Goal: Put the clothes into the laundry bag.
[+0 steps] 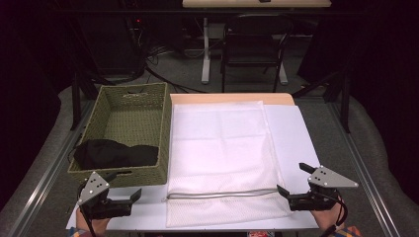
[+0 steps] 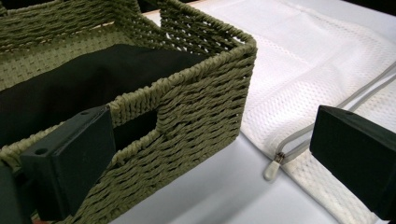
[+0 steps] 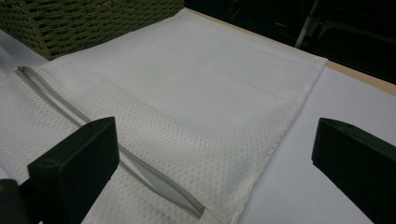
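A mesh bag is laid flat on the table, between the left gripper and the right gripper and stretching away ahead of both. Its zipper is run across the near end, from one gripper towards the other, with the zipper pull placed just ahead of the left gripper. A woven basket is set directly ahead of the left gripper, touching the bag's left edge. A folded cloth is kept in the basket's near end. A chair is stood on the floor, well beyond the table.
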